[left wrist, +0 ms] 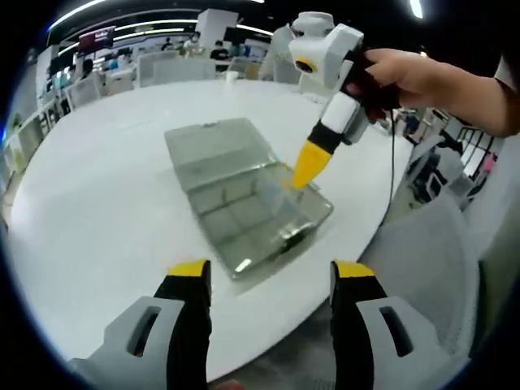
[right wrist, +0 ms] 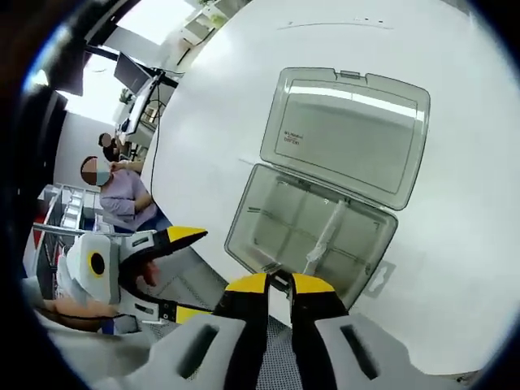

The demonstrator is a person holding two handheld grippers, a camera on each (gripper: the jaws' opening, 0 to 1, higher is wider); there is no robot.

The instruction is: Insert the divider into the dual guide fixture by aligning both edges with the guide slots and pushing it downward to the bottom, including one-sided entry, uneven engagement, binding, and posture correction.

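A clear plastic compartment box [left wrist: 244,223] lies on the white round table [left wrist: 106,195] with its lid [left wrist: 215,150] folded back flat. My right gripper [left wrist: 302,175] reaches down from the upper right, its yellow tips at the box's far right edge, and a thin clear divider [left wrist: 275,192] hangs below them into the box. In the right gripper view my own jaws [right wrist: 280,283] stand almost shut on a thin clear piece over the near rim of the box [right wrist: 268,227]. A pale strip [right wrist: 325,231] lies among the compartments. My left gripper [left wrist: 270,272] is open, short of the box.
The left gripper [right wrist: 191,275] shows at the table's edge, open, held by a hand. A person [right wrist: 122,195] sits beyond the table [right wrist: 455,244] rim. Chairs and more tables [left wrist: 162,69] stand far behind. A cable [left wrist: 392,162] hangs from the right gripper.
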